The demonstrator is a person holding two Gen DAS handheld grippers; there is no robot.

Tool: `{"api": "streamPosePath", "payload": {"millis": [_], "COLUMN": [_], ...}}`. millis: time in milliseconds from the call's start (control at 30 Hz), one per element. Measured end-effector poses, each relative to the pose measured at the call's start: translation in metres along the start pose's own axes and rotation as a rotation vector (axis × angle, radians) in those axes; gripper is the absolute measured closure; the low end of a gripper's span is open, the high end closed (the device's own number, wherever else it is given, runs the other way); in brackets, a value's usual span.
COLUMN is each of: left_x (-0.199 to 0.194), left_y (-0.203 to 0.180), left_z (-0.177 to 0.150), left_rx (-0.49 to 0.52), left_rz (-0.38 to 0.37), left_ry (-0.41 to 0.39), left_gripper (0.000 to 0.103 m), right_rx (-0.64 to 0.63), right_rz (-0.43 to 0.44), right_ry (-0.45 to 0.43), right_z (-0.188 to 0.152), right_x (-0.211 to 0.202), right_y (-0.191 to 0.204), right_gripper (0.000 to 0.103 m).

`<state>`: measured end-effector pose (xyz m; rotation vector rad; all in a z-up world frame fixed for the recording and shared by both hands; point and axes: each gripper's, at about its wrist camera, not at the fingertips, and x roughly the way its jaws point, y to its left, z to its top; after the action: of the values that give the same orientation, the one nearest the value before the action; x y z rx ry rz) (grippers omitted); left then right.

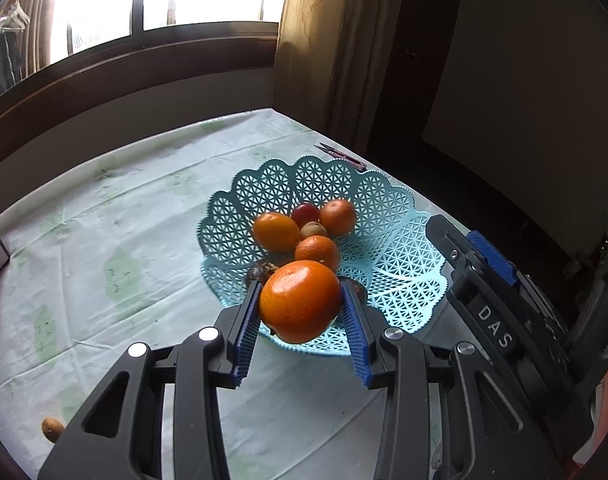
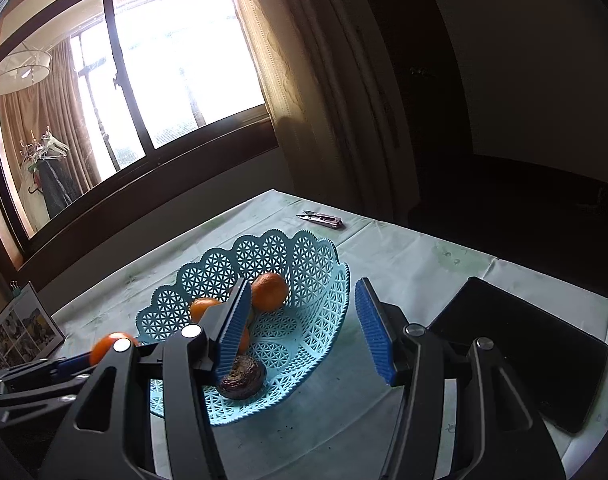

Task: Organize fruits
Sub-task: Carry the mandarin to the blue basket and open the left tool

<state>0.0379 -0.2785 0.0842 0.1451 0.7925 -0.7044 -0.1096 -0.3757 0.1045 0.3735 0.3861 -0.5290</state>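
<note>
One orange [image 1: 300, 301] is squeezed in the left hand-held gripper [image 1: 300, 300] above the basket [image 1: 403, 256]; the right hand-held gripper [image 2: 304, 322] gapes wide.

Glossy orange [image 1: 300, 302] (finely dimpled) between ribbed blue pads [image 1: 247, 332]; matt latticed plastic basket [image 1: 399, 216].
</note>
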Motion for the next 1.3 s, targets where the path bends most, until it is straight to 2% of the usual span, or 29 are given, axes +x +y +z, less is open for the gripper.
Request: {"api": "streamPosePath", "payload": {"millis": [133, 200, 267, 433, 600, 667, 867, 933, 1033, 1133, 1300], "left_x": [0.005, 0.005, 0.000, -0.013, -0.027, -0.031, -0.043, -0.048, -0.056, -0.063, -0.072], "left_y": [0.000, 0.002, 0.005, 0.013, 0.024, 0.028, 0.043, 0.048, 0.056, 0.066, 0.085], "left_z": [0.000, 0.000, 0.002, 0.004, 0.001, 0.001, -0.003, -0.005, -0.011, -0.016, -0.026], "left_rx": [-0.003, -0.007, -0.016, -0.040, -0.065, -0.075, -0.117, -0.121, -0.121, -0.139, -0.183], "left_rz": [-0.004, 0.001, 0.007, 0.029, 0.079, 0.098, 0.168, 0.204, 0.265, 0.295, 0.325], "left_ry": [0.005, -0.003, -0.018, -0.043, -0.067, -0.073, -0.101, -0.115, -0.136, -0.141, -0.138], "left_gripper": [0.062, 0.057, 0.047, 0.043, 0.033, 0.029, 0.021, 0.019, 0.015, 0.015, 0.015], "right_rx": [0.002, 0.004, 0.006, 0.006, -0.029, -0.054, -0.084, -0.081, -0.066, -0.053, -0.101], "right_rz": [0.001, 0.000, -0.001, -0.002, 0.008, 0.020, 0.062, 0.094, 0.187, 0.290, 0.422], "right_ry": [-0.006, -0.011, -0.013, -0.024, -0.075, -0.089, -0.093, -0.074, 0.007, 0.100, 0.152], "right_z": [0.001, 0.001, 0.001, 0.001, 0.000, -0.002, -0.003, -0.003, -0.004, -0.008, -0.014], "right_x": [-0.001, -0.002, -0.003, -0.005, -0.015, -0.018, -0.020, -0.018, -0.008, 0.003, 0.000], "right_y": [0.000, -0.001, -0.001, -0.001, 0.006, 0.012, 0.019, 0.019, 0.019, 0.022, 0.039], "right_gripper": [0.043, 0.043, 0.043, 0.043, 0.043, 0.038, 0.035, 0.034, 0.030, 0.030, 0.030]}}
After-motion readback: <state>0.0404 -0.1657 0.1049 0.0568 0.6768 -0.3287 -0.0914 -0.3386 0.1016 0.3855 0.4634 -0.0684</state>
